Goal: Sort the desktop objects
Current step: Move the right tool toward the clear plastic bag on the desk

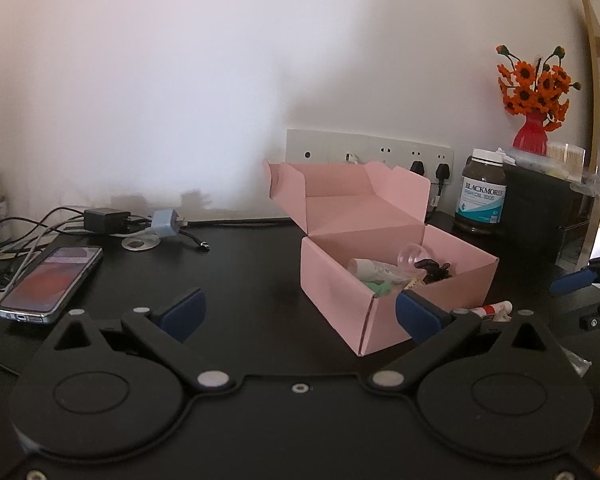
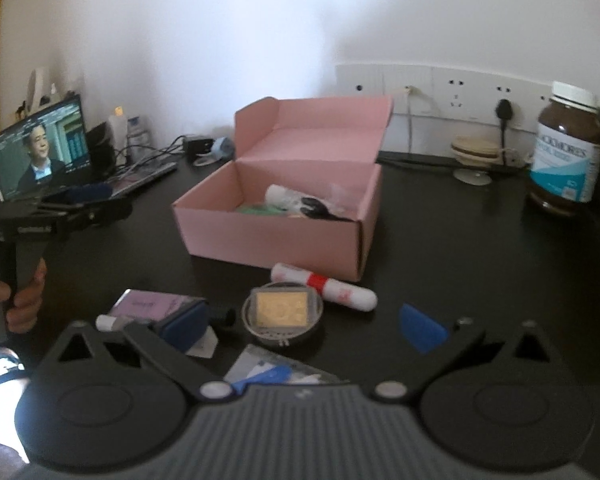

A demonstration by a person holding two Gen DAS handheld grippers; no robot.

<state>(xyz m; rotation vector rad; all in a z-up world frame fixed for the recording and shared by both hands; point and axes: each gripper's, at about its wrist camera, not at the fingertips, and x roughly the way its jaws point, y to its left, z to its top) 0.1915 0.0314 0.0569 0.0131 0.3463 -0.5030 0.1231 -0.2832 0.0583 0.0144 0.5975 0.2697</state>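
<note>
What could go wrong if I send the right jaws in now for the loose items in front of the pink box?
Three likely risks:
1. The white tube is round and lies free on the desk, so one jaw could nudge it into a roll.
2. The round tin sits close beside the tube; a wide-open right gripper may bump both.
3. The pink box looks light, so a push could slide it.
</note>
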